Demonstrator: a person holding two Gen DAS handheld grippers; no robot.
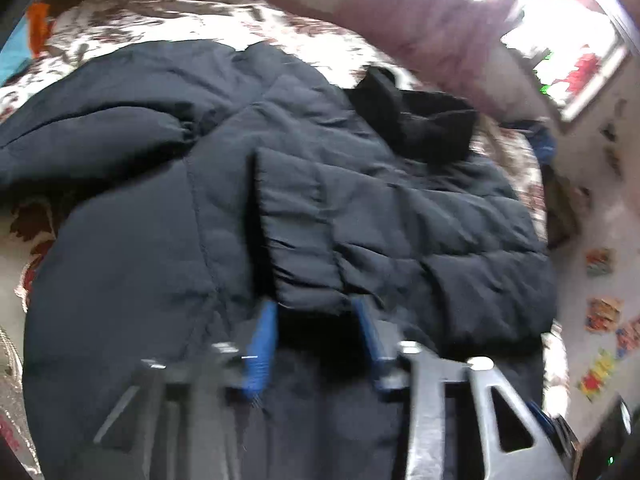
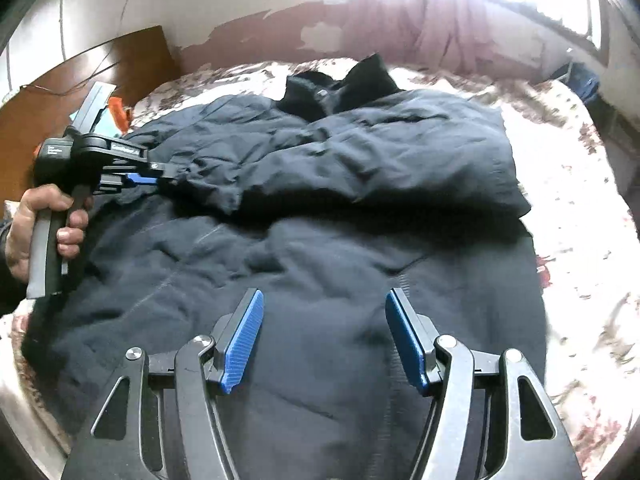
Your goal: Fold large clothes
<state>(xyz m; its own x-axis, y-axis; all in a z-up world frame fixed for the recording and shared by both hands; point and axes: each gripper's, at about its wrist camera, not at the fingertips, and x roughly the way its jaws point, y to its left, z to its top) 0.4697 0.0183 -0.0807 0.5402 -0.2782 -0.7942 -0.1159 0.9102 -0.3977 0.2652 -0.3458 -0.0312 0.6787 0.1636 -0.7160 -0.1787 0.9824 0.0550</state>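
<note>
A large dark navy padded jacket (image 2: 320, 248) lies spread on the bed, its black hood (image 2: 340, 84) at the far end. One sleeve (image 2: 360, 160) is folded across the body. In the left wrist view the jacket (image 1: 160, 240) fills the frame and the sleeve cuff (image 1: 304, 248) lies between the blue pads of my left gripper (image 1: 316, 312), which stand apart around it. The right wrist view shows the left gripper (image 2: 160, 176) at the sleeve's end, hand on its handle. My right gripper (image 2: 324, 320) is open and empty above the jacket's lower body.
The bed has a floral white and red cover (image 2: 580, 240). A wooden headboard (image 2: 132, 60) and an orange item (image 2: 118, 110) are at the far left. A pink curtain (image 2: 420, 28) hangs under a bright window. The floor with coloured tiles (image 1: 600, 320) is on the right.
</note>
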